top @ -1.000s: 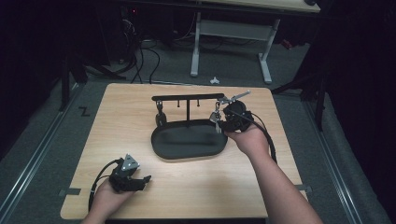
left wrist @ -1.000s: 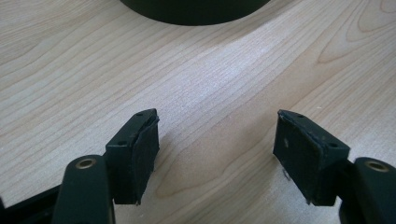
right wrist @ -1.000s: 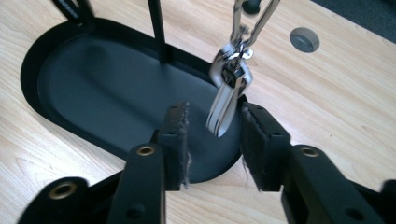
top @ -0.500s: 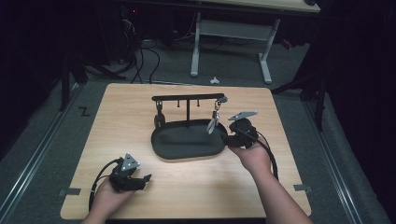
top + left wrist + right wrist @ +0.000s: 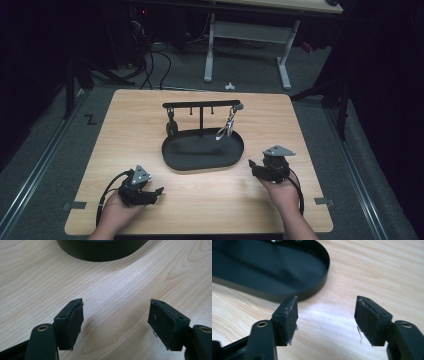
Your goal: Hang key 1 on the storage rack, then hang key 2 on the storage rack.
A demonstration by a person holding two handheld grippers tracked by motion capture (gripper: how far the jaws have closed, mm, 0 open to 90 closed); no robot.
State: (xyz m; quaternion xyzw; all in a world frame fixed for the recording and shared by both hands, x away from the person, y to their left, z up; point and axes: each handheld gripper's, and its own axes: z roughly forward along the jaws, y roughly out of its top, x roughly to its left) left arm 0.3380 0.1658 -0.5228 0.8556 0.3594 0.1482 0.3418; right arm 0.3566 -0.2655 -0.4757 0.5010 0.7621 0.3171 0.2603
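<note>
A black oval tray [image 5: 172, 157] sits mid-table with a T-shaped hook rack [image 5: 201, 105] rising from its far side. A silvery clip [image 5: 227, 126] hangs from the rack's right end and a small dark item [image 5: 171, 125] from its left. My right gripper [image 5: 254, 169] rests by the tray's near right side, open and empty; its pads [image 5: 290, 320] face the tray rim [image 5: 317, 290]. Near the front left edge my left gripper [image 5: 156, 193] is open too, with bare wood between its pads [image 5: 75, 322] and the tray wall [image 5: 100, 253] ahead.
The wooden table [image 5: 300, 125] has bare surface on both sides of the tray and along its front. Beyond its far edge are a desk frame [image 5: 250, 35] and floor cables [image 5: 150, 55]. Cables trail from both grippers towards the person.
My right gripper has pulled back from the rack's right end towards the near right of the table, leaving the silvery clip hanging there. The left gripper has stayed put.
</note>
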